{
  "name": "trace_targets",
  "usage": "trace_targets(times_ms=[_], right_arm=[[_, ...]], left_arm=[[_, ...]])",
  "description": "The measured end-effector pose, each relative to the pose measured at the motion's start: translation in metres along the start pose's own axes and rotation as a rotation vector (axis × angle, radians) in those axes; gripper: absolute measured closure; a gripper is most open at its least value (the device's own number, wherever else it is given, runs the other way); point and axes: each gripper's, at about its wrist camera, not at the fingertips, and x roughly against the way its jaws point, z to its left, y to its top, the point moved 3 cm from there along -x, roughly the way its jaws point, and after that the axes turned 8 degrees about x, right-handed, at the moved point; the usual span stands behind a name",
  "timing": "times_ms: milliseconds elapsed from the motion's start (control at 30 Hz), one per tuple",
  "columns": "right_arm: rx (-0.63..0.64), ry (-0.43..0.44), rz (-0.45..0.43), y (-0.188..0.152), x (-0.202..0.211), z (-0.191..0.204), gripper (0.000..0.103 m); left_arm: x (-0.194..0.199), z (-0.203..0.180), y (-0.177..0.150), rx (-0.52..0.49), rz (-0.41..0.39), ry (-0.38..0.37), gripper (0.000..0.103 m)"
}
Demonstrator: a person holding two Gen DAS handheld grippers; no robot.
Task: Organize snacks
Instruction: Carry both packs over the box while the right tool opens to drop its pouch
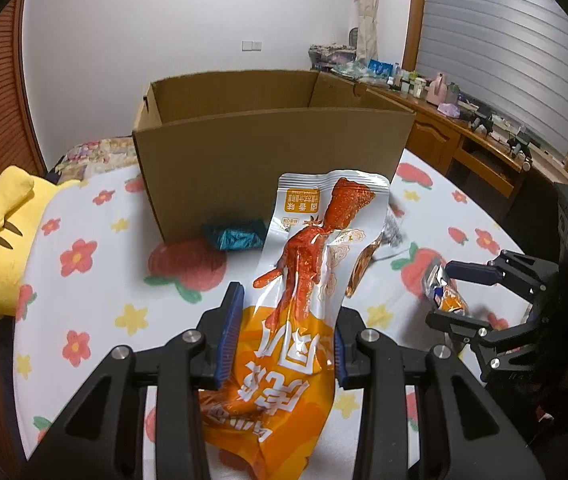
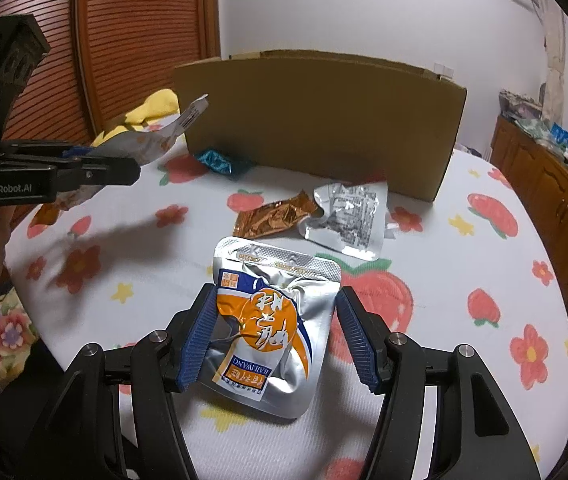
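Beyond both tools, on the bed's white cover printed with flowers and strawberries [image 2: 423, 400], stands the big open brown cardboard box [image 1: 272, 160], which we take to be where the snacks go.

Next in size is the long orange-and-silver foil pouch printed with a red chicken foot [image 1: 303, 280]. The left tool [image 1: 282, 344] has it clamped across its lower orange half, jaws partly closed with both blue pads pressing the film, so the upper end stands up towards the box. We judge it light, limp and slick; a hold low on the pouch lets the top flop, so we would carry it gently.

Smaller is the squat silver pouch with an orange and blue label [image 2: 272, 332]. It sits between the pads of the right tool [image 2: 276, 340], jaws about half open and touching its two side edges; it looks puffy and crinkly, light, and likely to slip unless pinched on the flat side seams.

Ahead of the right tool lie a flat silver sachet [image 2: 347, 220] and a crumpled copper-brown wrapper [image 2: 276, 220], with a small teal foil packet [image 2: 216, 162] against the box: all thin, best taken by an edge.
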Motion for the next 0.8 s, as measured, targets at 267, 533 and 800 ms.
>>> trace_targets(times_ms=[267, 533, 800], right_arm=[[-0.003, -0.010, -0.016, 0.006, 0.006, -0.006, 0.041], [0.013, -0.031, -0.059, 0.027, 0.018, -0.016, 0.041], [0.043, -0.051, -0.139, 0.075, 0.033, -0.036, 0.041]], left_arm=[[0.006, -0.009, 0.014, -0.005, -0.033, 0.008, 0.066], [0.017, -0.016, 0.037, -0.015, -0.084, 0.007, 0.066], [0.017, -0.019, 0.069, -0.022, -0.120, 0.010, 0.066]])
